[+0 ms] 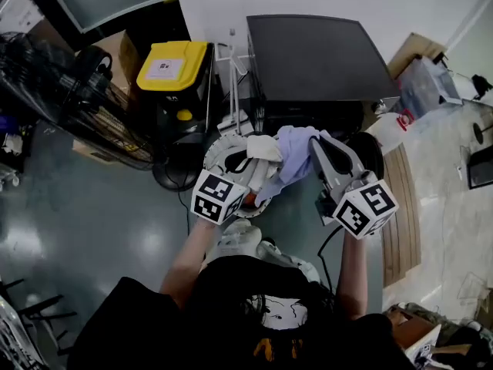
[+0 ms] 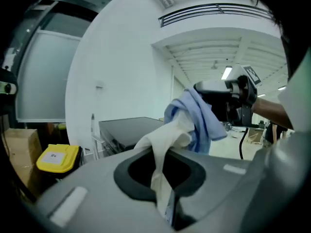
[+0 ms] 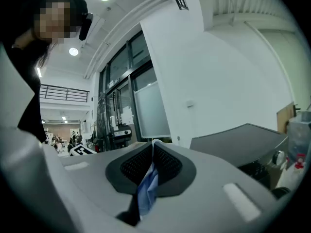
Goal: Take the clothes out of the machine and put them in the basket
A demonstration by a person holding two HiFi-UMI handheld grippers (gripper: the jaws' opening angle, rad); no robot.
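Note:
A cream garment [image 1: 264, 149] and a light blue garment [image 1: 296, 146] hang bunched together in the air in front of the dark machine [image 1: 316, 56]. My left gripper [image 1: 248, 163] is shut on the cream garment [image 2: 163, 140], which runs up out of its jaws. My right gripper [image 1: 316, 142] is shut on the light blue garment [image 3: 147, 186]. In the left gripper view the right gripper [image 2: 214, 97] shows beyond the blue cloth [image 2: 201, 115]. The white basket [image 1: 218, 152] sits below the clothes, partly hidden by them and by the left gripper.
A black bin with a yellow lid [image 1: 173, 65] stands left of the machine, with a white rack [image 1: 233, 75] between them. A black wire frame [image 1: 69, 91] fills the far left. Boxes and bags [image 1: 427, 79] lie at the right. The person's shoes [image 1: 239, 241] are near the basket.

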